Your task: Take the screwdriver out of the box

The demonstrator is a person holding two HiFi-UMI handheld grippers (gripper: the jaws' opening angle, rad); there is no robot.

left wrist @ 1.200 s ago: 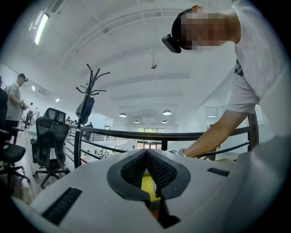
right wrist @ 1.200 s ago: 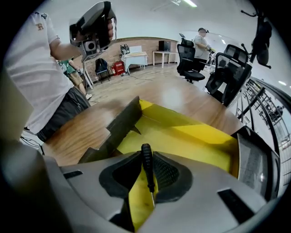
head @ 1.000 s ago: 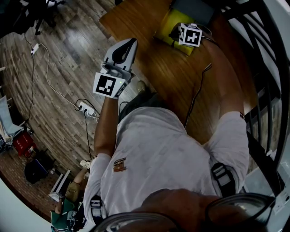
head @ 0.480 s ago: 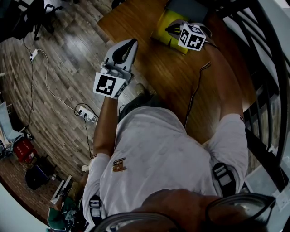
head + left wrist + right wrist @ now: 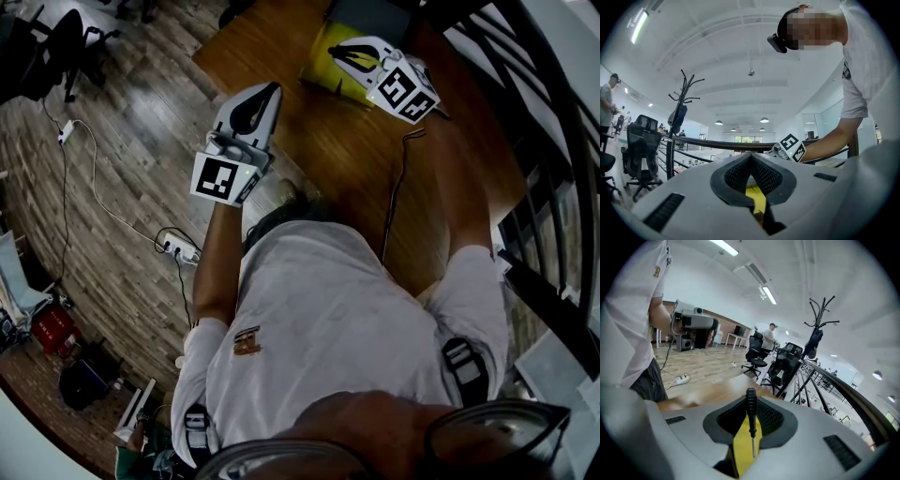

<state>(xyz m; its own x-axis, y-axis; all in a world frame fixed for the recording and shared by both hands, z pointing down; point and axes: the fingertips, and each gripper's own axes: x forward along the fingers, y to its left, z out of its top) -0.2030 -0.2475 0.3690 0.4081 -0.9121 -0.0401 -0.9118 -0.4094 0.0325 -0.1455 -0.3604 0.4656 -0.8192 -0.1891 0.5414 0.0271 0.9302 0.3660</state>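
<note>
Right claw [image 5: 750, 403] pinches a thin screwdriver [image 5: 751, 417], box [image 5: 324, 60] below it; the narrow grip may slip. Left claw [image 5: 751, 158] closed, empty.

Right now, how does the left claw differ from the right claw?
The white right claw is shut on a slim black-handled screwdriver; the white left claw is shut on nothing. From the head view, the right claw hangs over the yellow box; the left claw is off to its side. Both carry marker cubes.
</note>
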